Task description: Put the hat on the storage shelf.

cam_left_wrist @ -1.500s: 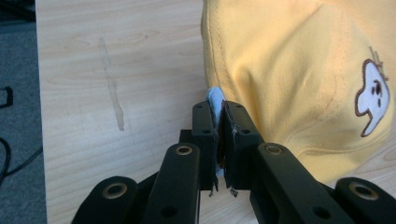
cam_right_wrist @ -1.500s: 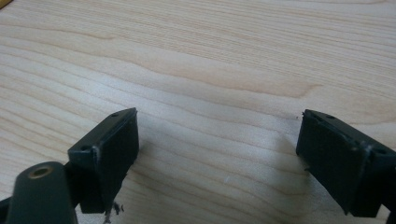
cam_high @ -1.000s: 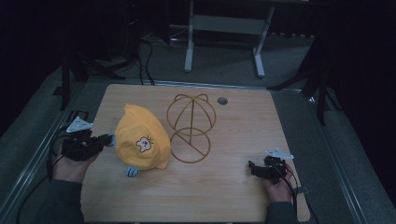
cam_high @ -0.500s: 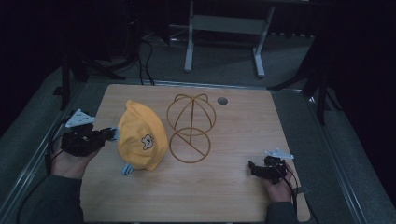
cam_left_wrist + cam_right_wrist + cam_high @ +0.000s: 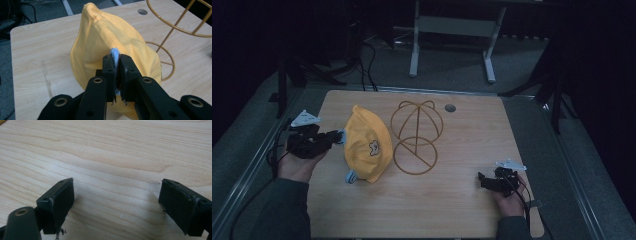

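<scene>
A yellow cap (image 5: 366,145) with a small printed badge and pale blue trim lies left of centre on the wooden table (image 5: 452,210). My left gripper (image 5: 338,137) is shut on the cap's blue edge; in the left gripper view the jaws pinch the blue trim (image 5: 115,53) with the yellow cap (image 5: 112,32) bulging beyond. A gold wire hat stand (image 5: 416,137) sits just right of the cap, also seen as the wire stand (image 5: 180,25). My right gripper (image 5: 482,179) rests open near the table's front right, its fingertips (image 5: 60,200) wide apart over bare wood.
A small round hole (image 5: 450,107) sits in the table near its far edge. A grey metal frame (image 5: 452,30) and cables lie on the floor beyond the table. Dark floor surrounds the table on all sides.
My left gripper has pulled the cap's edge, so the cap has turned and narrowed, its badge now facing right. The right gripper has stayed put.
</scene>
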A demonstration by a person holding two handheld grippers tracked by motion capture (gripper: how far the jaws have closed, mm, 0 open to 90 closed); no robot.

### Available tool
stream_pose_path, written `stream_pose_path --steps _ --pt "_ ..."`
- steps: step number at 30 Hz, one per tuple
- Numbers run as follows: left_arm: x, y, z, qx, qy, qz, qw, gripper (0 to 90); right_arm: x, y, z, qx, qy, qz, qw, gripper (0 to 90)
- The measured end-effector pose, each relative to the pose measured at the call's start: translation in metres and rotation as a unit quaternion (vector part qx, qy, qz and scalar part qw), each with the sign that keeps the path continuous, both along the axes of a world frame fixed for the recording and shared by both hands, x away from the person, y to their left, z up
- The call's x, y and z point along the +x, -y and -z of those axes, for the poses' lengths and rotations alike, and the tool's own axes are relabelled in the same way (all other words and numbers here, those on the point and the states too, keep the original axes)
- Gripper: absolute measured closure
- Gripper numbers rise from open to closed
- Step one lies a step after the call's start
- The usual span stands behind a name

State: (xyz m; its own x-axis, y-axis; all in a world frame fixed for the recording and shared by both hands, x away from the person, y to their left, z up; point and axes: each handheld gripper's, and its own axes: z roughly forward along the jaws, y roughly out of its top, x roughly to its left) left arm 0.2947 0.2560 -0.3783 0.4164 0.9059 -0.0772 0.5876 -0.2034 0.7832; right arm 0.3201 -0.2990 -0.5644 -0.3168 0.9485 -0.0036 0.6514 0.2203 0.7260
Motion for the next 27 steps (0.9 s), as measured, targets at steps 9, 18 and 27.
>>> stream_pose_path --steps 9,18,27 --pt "0.031 -0.001 0.011 0.001 -0.013 -0.028 0.9995 82.7 0.000 0.000 0.000 0.000 0.000 0.000 1.0000 12.9" --pt "0.063 0.000 0.022 0.018 -0.025 -0.048 0.9984 75.0 0.000 0.000 0.000 0.000 0.000 0.000 1.0000 12.9" --pt "0.069 0.010 0.030 0.046 -0.034 -0.076 0.9955 47.5 0.000 0.000 0.000 0.001 0.000 0.000 1.0000 12.9"
